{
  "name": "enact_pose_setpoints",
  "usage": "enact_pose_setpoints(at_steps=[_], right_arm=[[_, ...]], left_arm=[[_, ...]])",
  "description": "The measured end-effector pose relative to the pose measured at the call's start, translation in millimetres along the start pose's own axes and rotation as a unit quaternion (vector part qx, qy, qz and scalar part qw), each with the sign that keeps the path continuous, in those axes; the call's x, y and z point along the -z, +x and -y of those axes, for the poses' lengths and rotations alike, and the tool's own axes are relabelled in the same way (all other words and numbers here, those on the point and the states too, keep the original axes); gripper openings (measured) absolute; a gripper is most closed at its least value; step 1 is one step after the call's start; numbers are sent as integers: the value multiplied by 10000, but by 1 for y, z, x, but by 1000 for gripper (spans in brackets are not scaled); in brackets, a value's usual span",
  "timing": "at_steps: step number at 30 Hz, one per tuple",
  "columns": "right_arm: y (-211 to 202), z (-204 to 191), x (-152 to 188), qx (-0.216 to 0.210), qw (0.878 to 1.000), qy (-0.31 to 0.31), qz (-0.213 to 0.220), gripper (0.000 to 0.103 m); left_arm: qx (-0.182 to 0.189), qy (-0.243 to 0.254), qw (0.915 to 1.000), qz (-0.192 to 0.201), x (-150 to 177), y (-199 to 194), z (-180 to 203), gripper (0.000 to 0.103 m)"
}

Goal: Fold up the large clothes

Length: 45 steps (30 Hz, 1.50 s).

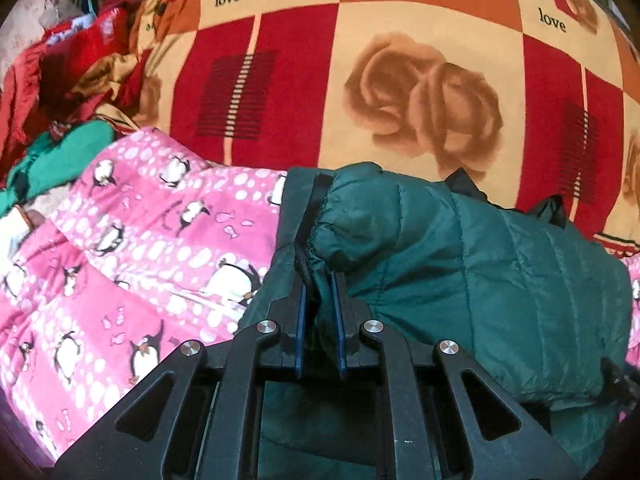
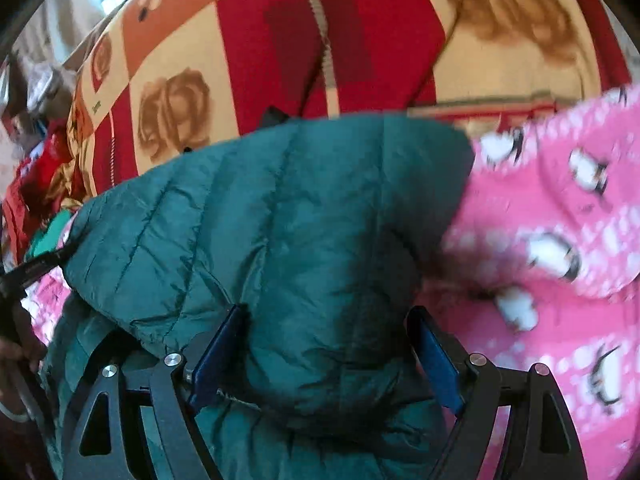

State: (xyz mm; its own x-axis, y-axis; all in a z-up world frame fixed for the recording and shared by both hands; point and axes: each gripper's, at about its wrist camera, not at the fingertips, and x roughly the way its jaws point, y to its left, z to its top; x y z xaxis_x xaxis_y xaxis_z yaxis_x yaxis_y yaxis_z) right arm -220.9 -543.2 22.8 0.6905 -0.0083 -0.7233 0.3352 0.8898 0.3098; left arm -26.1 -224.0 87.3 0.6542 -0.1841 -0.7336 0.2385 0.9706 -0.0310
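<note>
A dark green quilted puffer jacket (image 1: pixel 480 264) lies in a folded bundle on a pink penguin-print blanket (image 1: pixel 132 248). My left gripper (image 1: pixel 319 284) is shut on the jacket's elastic cuff edge, with green fabric pinched between its blue pads. In the right wrist view the jacket (image 2: pixel 280 220) fills the middle. My right gripper (image 2: pixel 326 316) is open, its jaws standing wide on either side of a puffy fold of the jacket. The left gripper's dark body shows at that view's left edge (image 2: pixel 36 268).
A red, orange and cream bedspread (image 1: pixel 400 80) with rose prints and "love" text lies behind the jacket. A heap of red, gold and green clothes (image 1: pixel 68 92) sits at the far left. The pink blanket (image 2: pixel 560 240) spreads to the right of the jacket.
</note>
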Motion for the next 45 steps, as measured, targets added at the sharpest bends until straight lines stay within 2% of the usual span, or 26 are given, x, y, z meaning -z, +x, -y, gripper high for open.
enact_pose_setpoints(at_steps=[2, 4, 5, 6, 8, 12, 16, 21, 22, 26, 30, 35, 39, 43, 45], right_arm=[[-11, 2, -1, 88, 9998, 70, 174, 81], [-26, -3, -2, 244, 9989, -54, 392, 81], [-32, -7, -3, 292, 9982, -145, 501, 81], [-40, -12, -3, 325, 9970, -258, 646, 81], [-53, -24, -4, 311, 9951, -394, 852, 81], [-54, -48, -17, 293, 9930, -534, 1012, 82], [-24, -68, -32, 433, 9929, -764, 804, 83], [16, -79, -41, 679, 9915, -970, 541, 83], [22, -80, -40, 746, 9905, -1023, 527, 84], [43, -73, -37, 785, 9917, -949, 378, 86], [51, -67, -38, 783, 9926, -867, 341, 89], [35, -67, -36, 819, 9930, -756, 386, 89], [4, -70, -32, 520, 9953, -530, 617, 89], [5, -67, -28, 915, 9930, -528, 533, 89], [14, -66, -26, 954, 9930, -542, 427, 89]], left_arm=[[156, -11, 9999, 28, -1, -2, -1, 14], [276, 20, 9996, 22, -3, -6, -3, 22], [319, 44, 9995, 4, -3, -9, -3, 31], [368, 62, 9993, 7, -3, -13, -4, 44], [452, 74, 9989, 129, -5, -22, -6, 59], [561, 91, 9973, 460, -15, -38, -5, 70], [594, 127, 9973, 407, -28, -29, 9, 71], [-21, 471, 9987, -180, -32, 26, 28, 71], [-51, 463, 9986, -232, -30, 35, 27, 71], [11, 374, 9992, -145, -23, 55, 23, 84], [111, 336, 9991, -213, -21, 68, 22, 91], [322, 76, 9992, -224, -19, 67, 13, 93], [519, -136, 9981, -287, -19, 47, 2, 93], [555, -261, 9975, -340, -10, 32, -9, 93], [664, -386, 9962, -400, -4, 33, -16, 93]])
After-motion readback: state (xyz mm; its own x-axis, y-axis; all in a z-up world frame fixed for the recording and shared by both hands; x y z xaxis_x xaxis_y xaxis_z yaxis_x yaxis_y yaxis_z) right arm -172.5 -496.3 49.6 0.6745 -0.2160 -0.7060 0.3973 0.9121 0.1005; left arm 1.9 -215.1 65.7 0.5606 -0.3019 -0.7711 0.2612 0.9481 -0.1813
